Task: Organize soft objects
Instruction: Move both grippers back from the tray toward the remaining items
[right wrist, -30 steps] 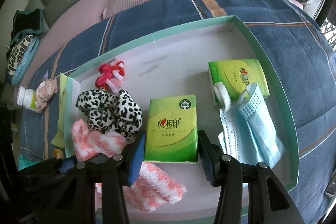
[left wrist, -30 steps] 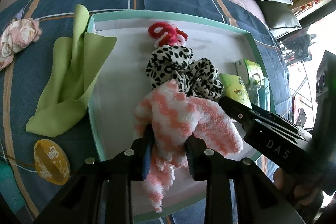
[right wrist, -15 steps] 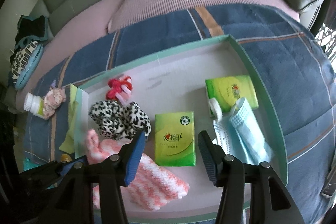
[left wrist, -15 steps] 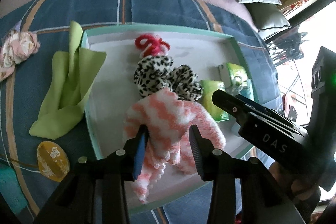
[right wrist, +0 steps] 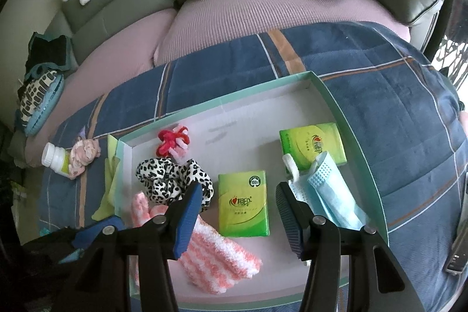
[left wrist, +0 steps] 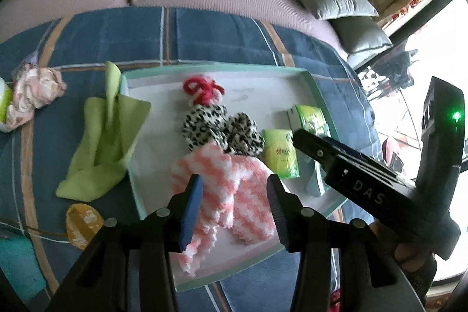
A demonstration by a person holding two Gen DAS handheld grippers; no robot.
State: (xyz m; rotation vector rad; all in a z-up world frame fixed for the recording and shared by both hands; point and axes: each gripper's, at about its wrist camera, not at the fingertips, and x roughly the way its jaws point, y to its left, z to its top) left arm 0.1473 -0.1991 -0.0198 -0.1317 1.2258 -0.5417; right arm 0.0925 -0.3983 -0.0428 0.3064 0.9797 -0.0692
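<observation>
Left wrist, gripper released pink sock

pink-and-white striped sock, leopard-print scrunchie, lime cloth, mint-rimmed tray, blue plaid blanket

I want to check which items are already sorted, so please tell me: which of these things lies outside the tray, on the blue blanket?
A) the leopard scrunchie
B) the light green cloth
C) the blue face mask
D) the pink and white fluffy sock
B: the light green cloth lies mostly on the blue blanket, only its edge lapping over the tray rim, while the sock, scrunchie and face mask lie inside the tray.
</observation>
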